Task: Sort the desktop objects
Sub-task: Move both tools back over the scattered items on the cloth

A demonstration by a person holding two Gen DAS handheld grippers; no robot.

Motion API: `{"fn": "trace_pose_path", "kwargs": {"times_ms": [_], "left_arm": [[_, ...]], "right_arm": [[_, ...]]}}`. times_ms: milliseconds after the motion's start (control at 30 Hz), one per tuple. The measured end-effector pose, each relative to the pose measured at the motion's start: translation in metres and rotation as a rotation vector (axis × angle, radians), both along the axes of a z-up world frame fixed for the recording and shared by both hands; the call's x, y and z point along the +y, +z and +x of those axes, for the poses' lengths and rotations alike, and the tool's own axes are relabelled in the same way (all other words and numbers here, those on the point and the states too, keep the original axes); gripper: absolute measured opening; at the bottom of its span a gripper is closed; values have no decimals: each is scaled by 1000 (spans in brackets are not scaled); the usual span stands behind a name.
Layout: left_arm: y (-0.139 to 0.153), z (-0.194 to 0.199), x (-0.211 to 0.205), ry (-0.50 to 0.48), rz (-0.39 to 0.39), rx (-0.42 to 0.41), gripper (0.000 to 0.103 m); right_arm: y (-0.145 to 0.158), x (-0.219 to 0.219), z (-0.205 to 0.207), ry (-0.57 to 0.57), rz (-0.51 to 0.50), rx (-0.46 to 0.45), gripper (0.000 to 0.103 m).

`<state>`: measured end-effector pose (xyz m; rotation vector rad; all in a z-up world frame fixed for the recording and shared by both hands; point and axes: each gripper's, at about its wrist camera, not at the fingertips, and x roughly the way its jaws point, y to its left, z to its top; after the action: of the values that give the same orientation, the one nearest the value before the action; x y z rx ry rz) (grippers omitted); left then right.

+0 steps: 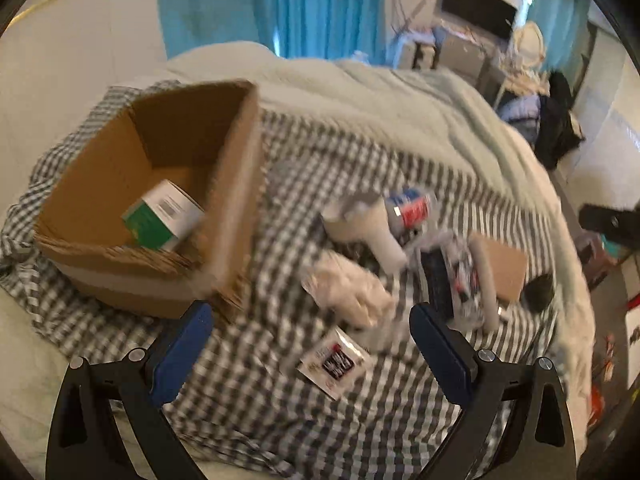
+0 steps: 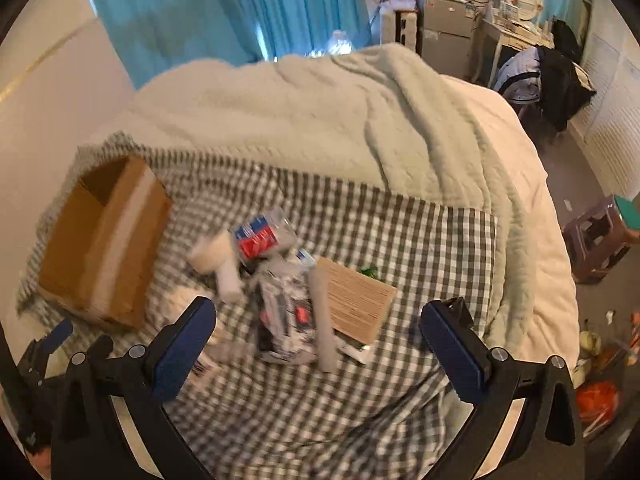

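An open cardboard box (image 1: 160, 184) sits on a checked cloth on the bed, with a green and white carton (image 1: 162, 216) inside; it also shows in the right wrist view (image 2: 100, 248). A pile of loose items lies right of it: a white hair-dryer-shaped thing (image 1: 368, 228), a red and blue plastic bottle (image 1: 412, 208), a white crumpled bag (image 1: 352, 292), a small sachet (image 1: 334, 362), a printed packet (image 2: 288, 320) and a brown flat carton (image 2: 356, 300). My left gripper (image 1: 310, 354) is open and empty above the sachet. My right gripper (image 2: 320, 356) is open and empty above the pile.
The checked cloth (image 2: 420, 240) covers the near part of the bed; a pale blanket (image 2: 320, 120) lies behind. A brown stool (image 2: 600, 236) and floor clutter stand to the right. Blue curtains (image 2: 224, 8) hang behind. The left gripper shows at the left edge of the right wrist view (image 2: 44, 348).
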<state>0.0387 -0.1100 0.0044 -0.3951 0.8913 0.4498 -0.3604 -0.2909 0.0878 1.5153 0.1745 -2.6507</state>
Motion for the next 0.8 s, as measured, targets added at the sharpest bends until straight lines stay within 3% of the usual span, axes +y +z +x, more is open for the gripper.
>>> {"fn": "trace_pose_path", "kwargs": {"times_ms": [133,267,433,600,667,800], "left_arm": [[-36,4,-19,-19,-2,37,101],[-84,-1,-27,-24,-44,72,101],[-124,-6,-36,-46,-53,127,101],[-131,-3,-34,-83,-15,139,101],[-131,-1,-31,-84,-21,132,101],[-138,-2,-27,-90,-56,136,101]], "right_arm": [[-36,7,-4,4,24,-114,101],[-73,15,-10,-20,31,-206,89],[-99,22,-19,-82,-9,-264,73],[-119,17,-27,-101,-16,-308,64],[-128,16,-32,-113,-17,-330,58],[-139,17,-37,-154,-54,-360,58]]}}
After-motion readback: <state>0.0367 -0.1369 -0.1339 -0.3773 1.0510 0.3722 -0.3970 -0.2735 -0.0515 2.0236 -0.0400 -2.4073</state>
